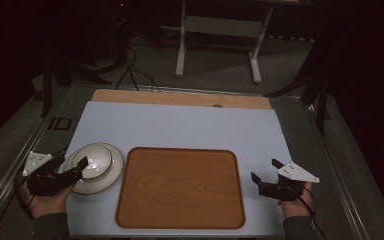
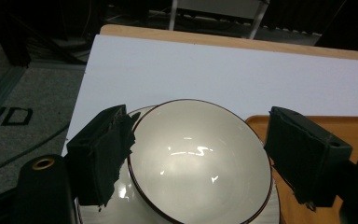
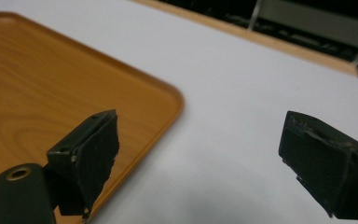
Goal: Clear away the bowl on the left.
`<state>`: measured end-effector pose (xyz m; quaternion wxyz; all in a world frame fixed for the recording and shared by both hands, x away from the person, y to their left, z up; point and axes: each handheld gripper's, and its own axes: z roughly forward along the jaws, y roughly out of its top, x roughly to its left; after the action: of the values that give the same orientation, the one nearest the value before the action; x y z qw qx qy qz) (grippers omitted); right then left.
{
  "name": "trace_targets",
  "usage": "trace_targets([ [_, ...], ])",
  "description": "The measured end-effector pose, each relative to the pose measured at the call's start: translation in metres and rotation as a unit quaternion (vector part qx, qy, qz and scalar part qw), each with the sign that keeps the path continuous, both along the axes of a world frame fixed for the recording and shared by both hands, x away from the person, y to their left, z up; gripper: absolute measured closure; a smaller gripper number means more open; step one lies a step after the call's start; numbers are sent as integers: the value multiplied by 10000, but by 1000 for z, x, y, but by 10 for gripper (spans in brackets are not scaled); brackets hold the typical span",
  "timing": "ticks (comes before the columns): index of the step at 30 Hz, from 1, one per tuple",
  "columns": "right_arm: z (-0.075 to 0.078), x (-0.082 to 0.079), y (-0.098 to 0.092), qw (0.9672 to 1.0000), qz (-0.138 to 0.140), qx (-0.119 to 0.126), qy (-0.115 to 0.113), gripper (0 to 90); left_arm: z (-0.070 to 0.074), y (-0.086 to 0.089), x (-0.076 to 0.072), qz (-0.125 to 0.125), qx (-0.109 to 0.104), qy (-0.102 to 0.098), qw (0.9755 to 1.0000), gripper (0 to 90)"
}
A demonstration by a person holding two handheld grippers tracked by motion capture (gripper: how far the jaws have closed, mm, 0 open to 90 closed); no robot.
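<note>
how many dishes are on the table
2: a bowl at the table's left, sitting on a plate, between the open left gripper's jaws. The tray is empty.

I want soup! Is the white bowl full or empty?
Empty. The bowl shows only its bare, shiny white inside, and it sits on a plate beside the wooden tray.

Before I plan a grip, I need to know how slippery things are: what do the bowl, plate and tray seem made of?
Bowl: likely glazed ceramic, white with a dark rim line, glossy with sharp light reflections. Plate under it: seems the same glazed white ware. Tray: wood or wood-look laminate, visible grain, duller sheen.
</note>
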<state>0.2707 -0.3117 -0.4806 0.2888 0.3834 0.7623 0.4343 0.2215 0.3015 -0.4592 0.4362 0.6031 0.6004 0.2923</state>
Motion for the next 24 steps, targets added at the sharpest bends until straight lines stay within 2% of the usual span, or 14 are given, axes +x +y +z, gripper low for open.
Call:
trace_targets([
  [1,2,-1,-2,9999,-80,94,-85,116,0,-1,0,-5,21,-30,10000,237],
  [3,3,-1,-2,9997,-66,170,-133,116,0,-1,0,4,44,-23,10000,250],
  [6,4,-1,-2,9998,-93,105,-160,112,1,-3,-1,41,147,-22,9999,300],
  [15,5,-3,-1,9996,-44,50,-292,112,1,-1,-3,35,79,-66,9999,348],
  [19,6,-5,-1,9994,-38,72,-351,112,-1,-1,1,15,74,39,10000,352],
  [24,6,-4,-1,9992,-47,78,-379,113,-2,-1,5,55,199,138,9997,352],
])
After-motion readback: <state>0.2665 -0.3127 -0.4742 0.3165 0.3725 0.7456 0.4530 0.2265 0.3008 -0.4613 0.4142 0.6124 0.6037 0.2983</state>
